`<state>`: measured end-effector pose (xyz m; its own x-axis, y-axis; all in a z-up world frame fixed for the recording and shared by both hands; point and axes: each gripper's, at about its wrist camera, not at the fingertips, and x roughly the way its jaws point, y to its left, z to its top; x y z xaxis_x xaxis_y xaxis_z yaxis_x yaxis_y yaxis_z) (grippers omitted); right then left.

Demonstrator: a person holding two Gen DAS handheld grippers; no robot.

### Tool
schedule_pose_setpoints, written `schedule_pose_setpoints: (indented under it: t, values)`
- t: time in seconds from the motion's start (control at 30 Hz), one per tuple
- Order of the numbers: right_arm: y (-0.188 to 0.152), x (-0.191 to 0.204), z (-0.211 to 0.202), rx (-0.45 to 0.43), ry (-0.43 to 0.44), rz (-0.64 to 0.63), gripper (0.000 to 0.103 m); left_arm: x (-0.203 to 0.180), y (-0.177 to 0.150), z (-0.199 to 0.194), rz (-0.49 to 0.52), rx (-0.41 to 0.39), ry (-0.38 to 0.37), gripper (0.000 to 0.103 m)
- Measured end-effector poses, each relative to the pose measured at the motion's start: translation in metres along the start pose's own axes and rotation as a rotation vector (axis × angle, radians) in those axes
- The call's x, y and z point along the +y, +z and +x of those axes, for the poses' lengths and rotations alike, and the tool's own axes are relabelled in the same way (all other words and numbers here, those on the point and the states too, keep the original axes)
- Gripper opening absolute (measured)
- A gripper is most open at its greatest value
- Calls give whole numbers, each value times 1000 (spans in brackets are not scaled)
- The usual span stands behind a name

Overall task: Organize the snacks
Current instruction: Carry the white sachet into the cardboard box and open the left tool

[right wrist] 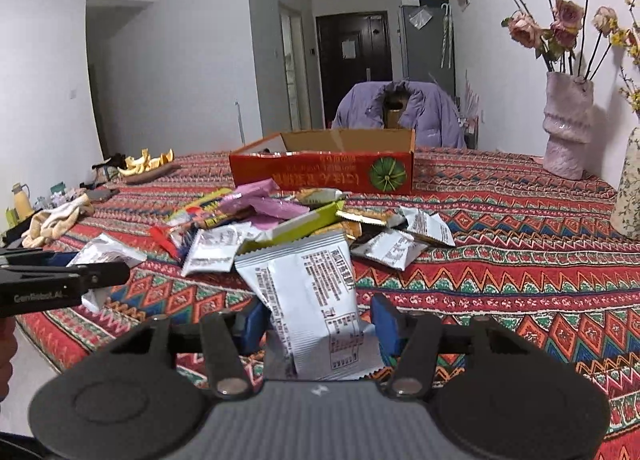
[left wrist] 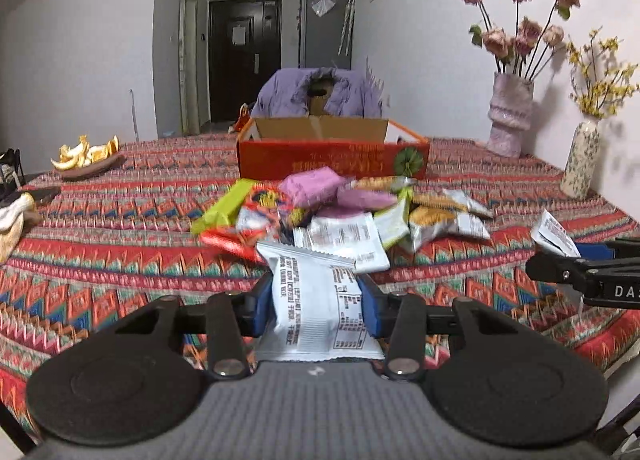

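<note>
Jaws of both grippers on crinkly white foil packets (left wrist: 316,300).

Bench cloth (left wrist: 120,228): we see woven fabric, matt, patterned.
Silver packet (left wrist: 316,308): we read crinkled foil-like film, printed, slightly glossy.
Second silver packet (right wrist: 308,300): we see the same creased film.
Fingers (left wrist: 262,308): we see matt blue pads on black plastic.
Box (left wrist: 332,156): we see cardboard, printed red outside, raw brown inside.
Vase (left wrist: 510,116): we see glazed, ribbed ceramic.

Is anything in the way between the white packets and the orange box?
Yes. The snack pile lies on the tablecloth between both held white packets and the orange box, but it is low.
</note>
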<state>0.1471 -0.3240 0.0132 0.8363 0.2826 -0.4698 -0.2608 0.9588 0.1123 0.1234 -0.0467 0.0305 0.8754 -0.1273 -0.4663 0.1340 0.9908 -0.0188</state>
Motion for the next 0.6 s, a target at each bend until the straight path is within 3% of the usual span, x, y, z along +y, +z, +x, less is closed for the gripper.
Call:
schedule_pose_setpoints:
  t: [0.17,0.3,0.43,0.6]
  values:
    - [41,-10,-1,-106,116,130,54,17,46,4,-2,-91,-26,45]
    - [95,-19,19,-167,135,156,54,34,103,26,-21,-140,-49,45]
    - [153,-40,64,-146,141,182,54,43,155,66,-2,-164,-42,45]
    - [223,-75,161,-60,132,210,54,53,213,146,19,-174,-25,45]
